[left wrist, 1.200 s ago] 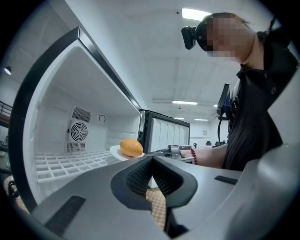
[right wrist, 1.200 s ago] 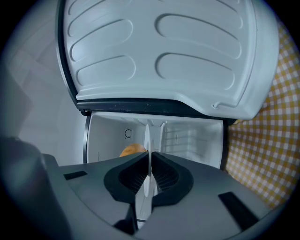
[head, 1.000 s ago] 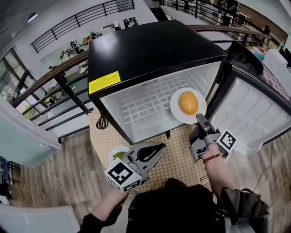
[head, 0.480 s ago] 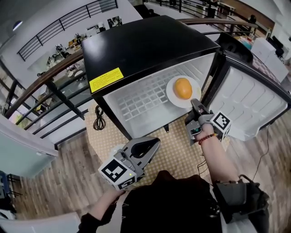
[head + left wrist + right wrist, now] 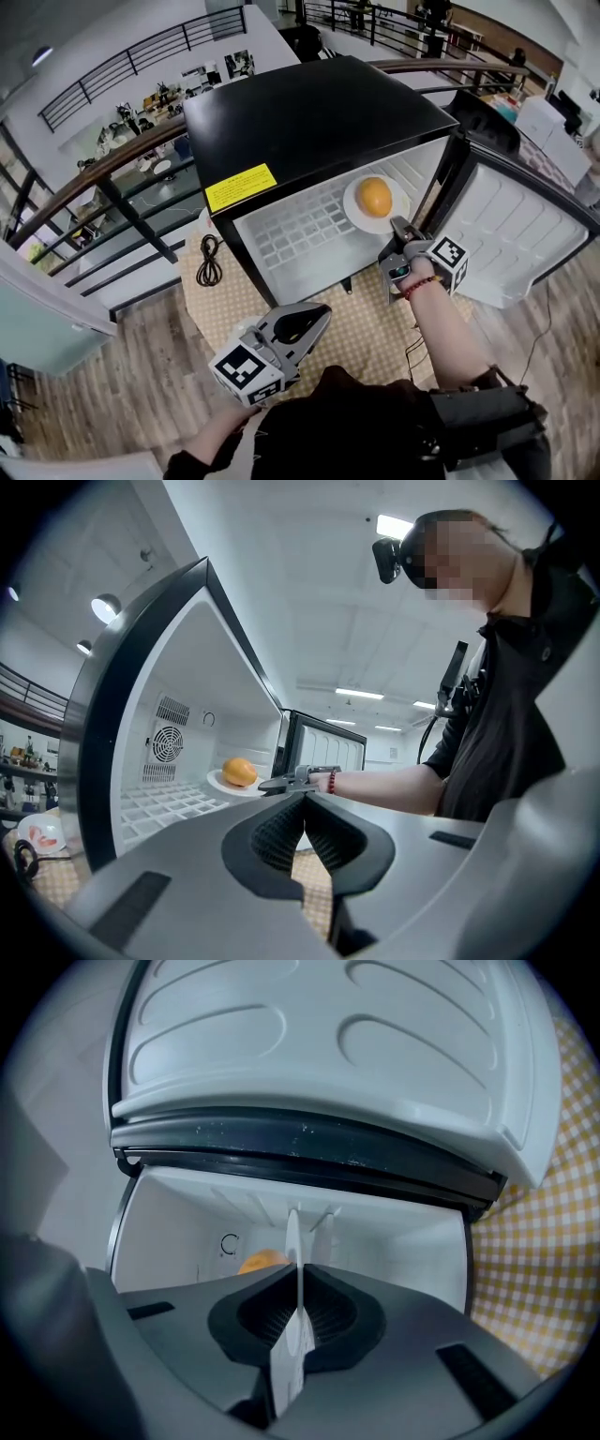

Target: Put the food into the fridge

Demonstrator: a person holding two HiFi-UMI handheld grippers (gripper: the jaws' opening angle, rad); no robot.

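Clamping white plate [image 5: 355, 210] with orange fruit [image 5: 374, 197], right tongs [image 5: 397, 225], fridge [image 5: 309, 122] open

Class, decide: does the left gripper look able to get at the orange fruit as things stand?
Probably yes: the fridge door is open and nothing stands between the left gripper and the orange fruit. Its jaws are shut, and the right gripper holds the plate.

My left gripper [image 5: 303, 799] has its jaws together, nothing between them. Ahead, slightly left of it, a plate [image 5: 225, 787] with an orange fruit [image 5: 239, 772] is inside the open fridge [image 5: 216, 667].
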